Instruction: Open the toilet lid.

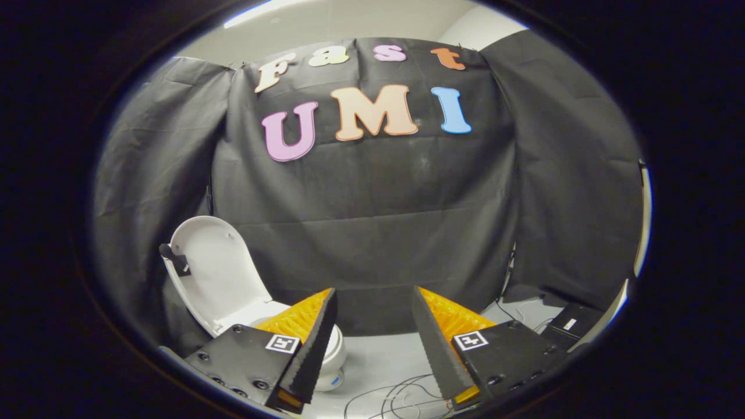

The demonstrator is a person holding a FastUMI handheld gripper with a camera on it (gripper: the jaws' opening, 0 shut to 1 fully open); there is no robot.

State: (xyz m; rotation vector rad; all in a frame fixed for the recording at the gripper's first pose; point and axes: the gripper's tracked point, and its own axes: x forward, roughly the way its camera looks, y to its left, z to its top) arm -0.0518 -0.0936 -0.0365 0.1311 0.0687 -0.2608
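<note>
Far left we see the toilet lid (212, 273) already up, tilted back against the black cloth wall (372, 233). Just right of it sits the toilet bowl (333, 349), partly hidden behind our left finger. Gripper (372, 299) is released: fingers spread wide, nothing between them, not touching the toilet. Near, loose cables (396, 396) lie on the pale floor (378, 355). Far right, a dark box (573, 323).
</note>
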